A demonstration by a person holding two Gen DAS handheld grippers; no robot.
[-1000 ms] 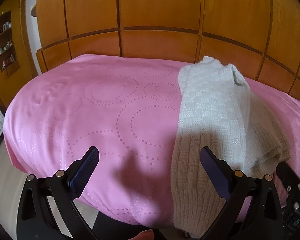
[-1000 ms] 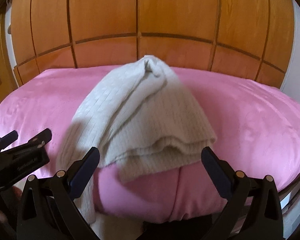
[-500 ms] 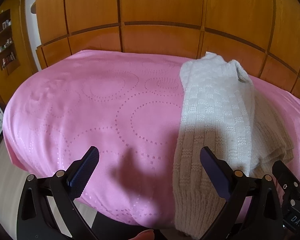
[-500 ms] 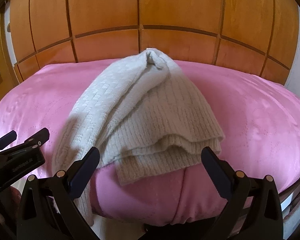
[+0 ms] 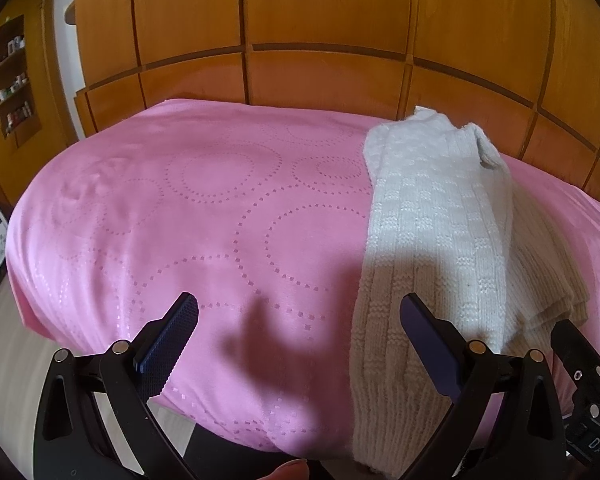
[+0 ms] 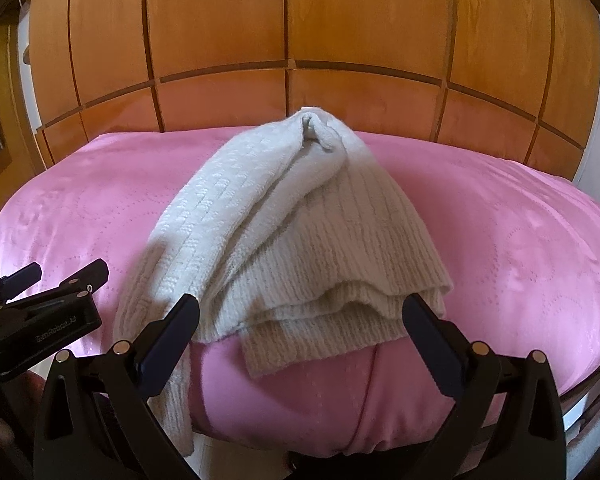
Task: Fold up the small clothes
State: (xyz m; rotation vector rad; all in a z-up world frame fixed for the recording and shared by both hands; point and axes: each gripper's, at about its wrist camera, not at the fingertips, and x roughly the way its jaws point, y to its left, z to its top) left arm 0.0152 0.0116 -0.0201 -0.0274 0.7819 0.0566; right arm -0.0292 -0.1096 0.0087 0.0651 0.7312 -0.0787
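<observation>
In the left wrist view the left gripper (image 5: 298, 322), jaws spread and holding nothing, has edged closer to the cream knit garment (image 5: 436, 216) draped over the pink bedspread (image 5: 180, 208), while in the right wrist view the right gripper (image 6: 300, 322), also spread and holding nothing, has closed in on its layered hem, so I judge both are lining up for a grasp.

Bright, sharp — fisheye-warped edges

The sweater (image 6: 300, 240) lay on the bed (image 6: 520, 248), its near end hanging over the front edge. Wooden panelling (image 6: 292, 40) stood behind the bed; a shelf (image 5: 12, 80) was far left.
</observation>
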